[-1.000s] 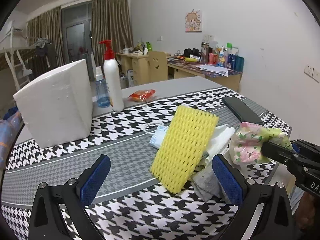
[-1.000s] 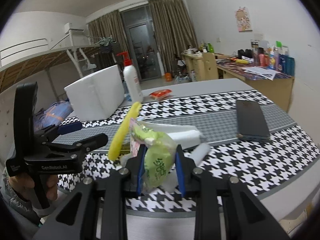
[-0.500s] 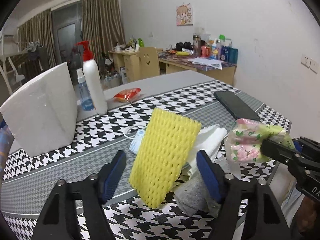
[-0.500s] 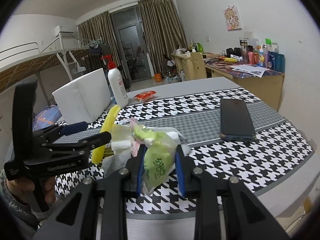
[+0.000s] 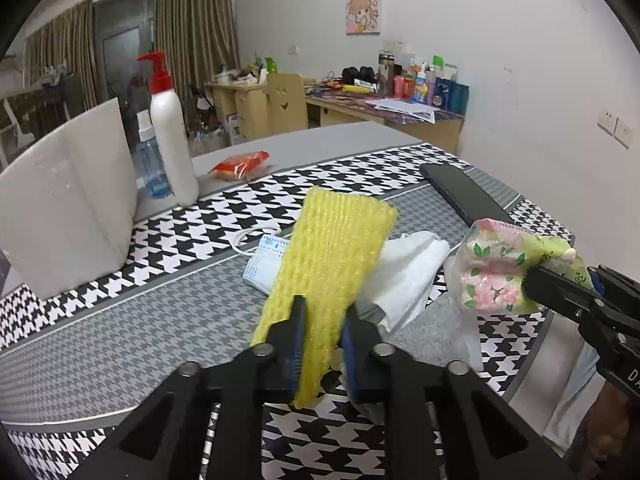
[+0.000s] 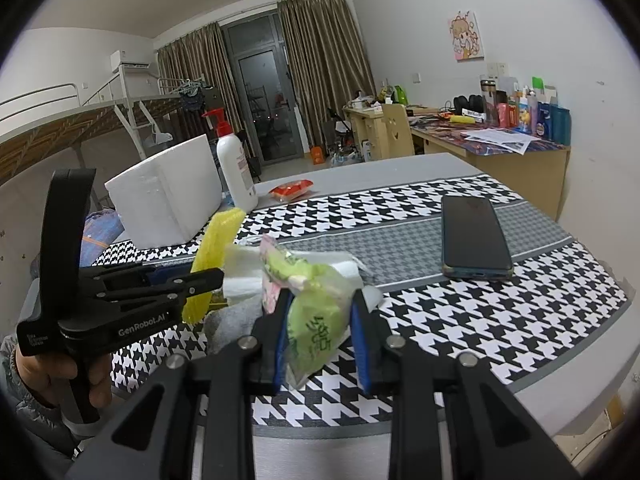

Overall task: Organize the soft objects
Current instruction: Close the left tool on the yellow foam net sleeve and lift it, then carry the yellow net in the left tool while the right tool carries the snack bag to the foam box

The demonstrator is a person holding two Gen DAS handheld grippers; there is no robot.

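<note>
Yellow foam netting (image 5: 332,256) is now pinched in our left gripper (image 5: 324,332): the blue pads have come together on its lower end and squeeze it narrow, while the rest of the sleeve stands up and leans away over the pile. Our right gripper (image 6: 320,332) is clamped at a middling width on a floral tissue pack (image 6: 312,312) in green and pink wrapping, which it holds just above the table edge. In the left view that pack (image 5: 500,268) hangs off to the right, near the netting but not touching it.

We judge the sorting to be barely begun. Both tools have something in hand, yet nothing has been set down anywhere that looks like a destination. A white foam box (image 5: 68,196) stands well apart at the far left of the houndstooth tablecloth (image 5: 120,320); whether it is the place for the soft things we cannot tell, and its opening is not visible from here.

Still lying on the cloth are a blue face mask (image 5: 266,262) just behind the netting, a white tissue or cloth (image 5: 404,272) directly beside it, and a grey cloth (image 5: 428,340) under the pile, right in front of both sets of pads. Those three remain to be gathered. A phone (image 6: 474,236) lies farther off.
</note>
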